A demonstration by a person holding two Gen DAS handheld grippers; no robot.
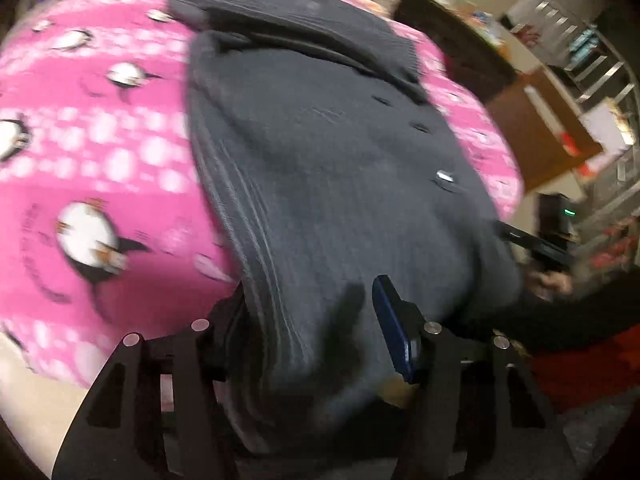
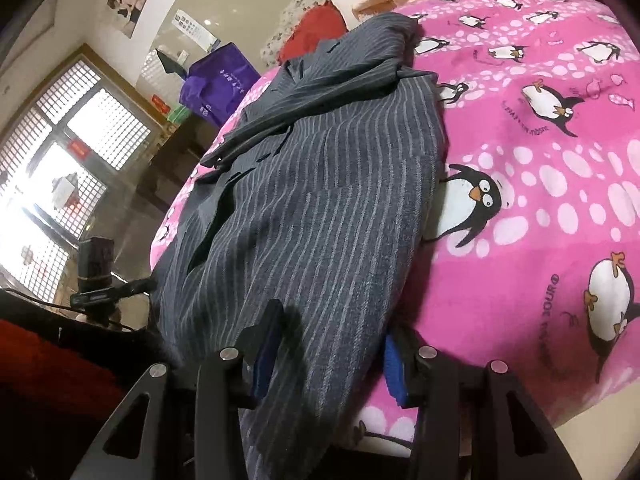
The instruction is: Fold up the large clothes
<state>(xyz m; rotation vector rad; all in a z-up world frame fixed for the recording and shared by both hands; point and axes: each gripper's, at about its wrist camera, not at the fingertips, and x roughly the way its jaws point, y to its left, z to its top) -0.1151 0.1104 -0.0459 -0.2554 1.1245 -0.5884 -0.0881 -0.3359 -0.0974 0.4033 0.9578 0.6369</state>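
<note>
A large dark grey pinstriped jacket lies lengthwise on a pink penguin-print blanket, collar end far away, buttons along its right side. My left gripper is shut on the jacket's near hem, cloth bunched between the fingers; the left finger is hidden under the fabric. In the right wrist view the same jacket stretches away over the blanket. My right gripper is shut on the near hem, fabric running between its blue pads. The left wrist view is motion-blurred.
The right gripper's camera and handle show beside the bed. A wooden cabinet and metal rack stand beyond. In the right wrist view, a purple bag, a bright window, a red cushion and pillows sit near the bed's head.
</note>
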